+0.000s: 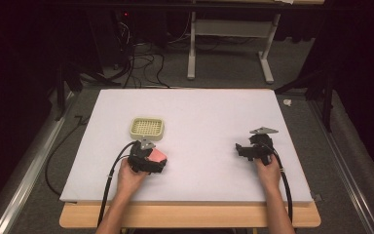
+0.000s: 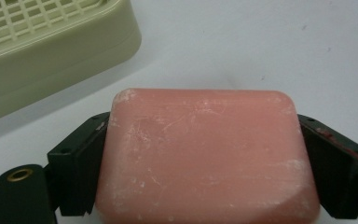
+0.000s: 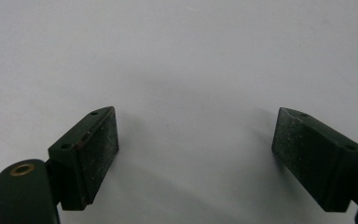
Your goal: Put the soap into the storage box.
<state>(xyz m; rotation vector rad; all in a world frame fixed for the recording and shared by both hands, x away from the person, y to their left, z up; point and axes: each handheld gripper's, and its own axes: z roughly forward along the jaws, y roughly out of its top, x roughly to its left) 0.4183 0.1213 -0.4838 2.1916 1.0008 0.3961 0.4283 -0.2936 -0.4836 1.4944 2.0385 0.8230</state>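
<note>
Left claw (image 2: 205, 154) grips pink soap (image 2: 205, 154); right claw (image 3: 196, 154) open.

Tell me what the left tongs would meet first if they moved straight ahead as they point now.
Probably the soap dish. The left tongs hold the pink soap, and the dish lies just ahead, slightly to the left; the soap's front edge might touch it first.
</note>
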